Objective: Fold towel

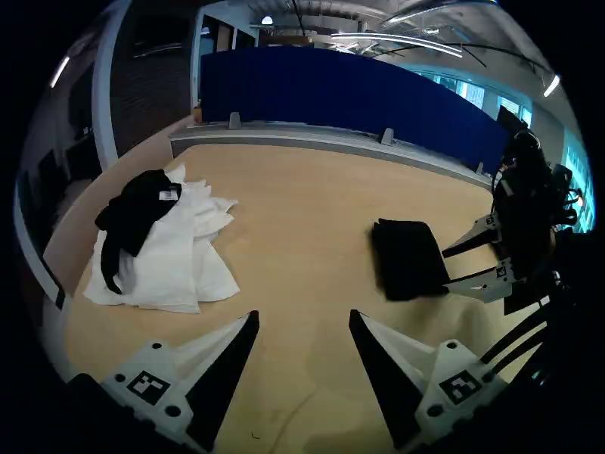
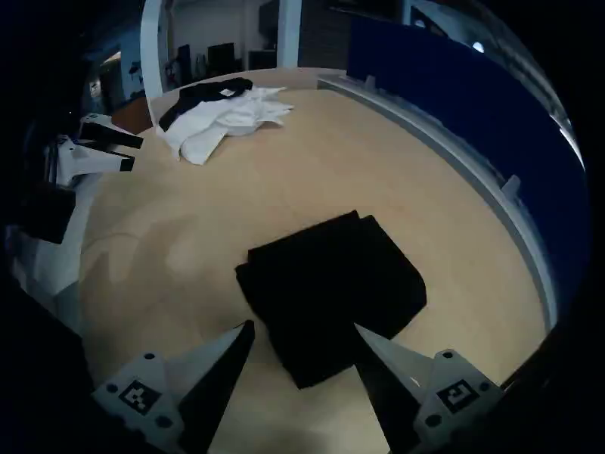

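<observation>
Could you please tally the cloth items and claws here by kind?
Folded black towel: 1
White heap: 1
Black cloth draped on that heap: 1
Claws: 2, left claw and right claw
Total: 5

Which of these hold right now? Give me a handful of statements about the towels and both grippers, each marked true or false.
1. The folded black towel lies flat on the table. True.
2. The right gripper is shut on the folded black towel. False: its fingers stand apart at the towel's near edge and grip nothing.
3. A black cloth lies on top of the white pile. True.
4. The left gripper holds a white towel. False: it is open and empty, over bare table.
5. The partition behind the table is red. False: it is blue.
</observation>
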Demonstrator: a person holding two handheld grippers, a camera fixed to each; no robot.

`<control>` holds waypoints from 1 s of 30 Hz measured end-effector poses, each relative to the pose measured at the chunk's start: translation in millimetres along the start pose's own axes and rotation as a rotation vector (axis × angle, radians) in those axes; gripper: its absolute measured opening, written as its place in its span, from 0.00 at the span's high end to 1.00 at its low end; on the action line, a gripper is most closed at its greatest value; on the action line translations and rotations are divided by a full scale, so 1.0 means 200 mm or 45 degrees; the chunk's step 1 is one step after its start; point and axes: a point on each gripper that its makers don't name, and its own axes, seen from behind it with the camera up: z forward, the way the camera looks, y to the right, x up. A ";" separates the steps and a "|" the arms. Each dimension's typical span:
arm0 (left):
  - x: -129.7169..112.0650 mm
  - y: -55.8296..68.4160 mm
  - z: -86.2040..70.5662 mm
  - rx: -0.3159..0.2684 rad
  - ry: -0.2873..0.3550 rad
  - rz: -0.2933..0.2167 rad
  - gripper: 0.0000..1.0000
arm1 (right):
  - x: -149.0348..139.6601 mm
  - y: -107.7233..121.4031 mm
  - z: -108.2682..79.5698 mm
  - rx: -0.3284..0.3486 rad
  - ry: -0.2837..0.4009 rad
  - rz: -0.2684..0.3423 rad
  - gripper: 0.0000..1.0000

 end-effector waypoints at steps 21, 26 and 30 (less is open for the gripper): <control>0.01 0.03 0.00 -0.018 0.001 0.009 0.12 | -0.23 0.02 -0.01 -0.043 -0.081 0.169 0.31; 0.02 0.03 0.00 -0.020 0.002 0.010 0.12 | -0.27 0.01 0.00 -0.029 -0.097 0.210 0.40; 0.02 0.03 0.01 -0.023 0.003 0.008 0.12 | -0.29 0.00 0.00 -0.027 -0.110 0.206 0.52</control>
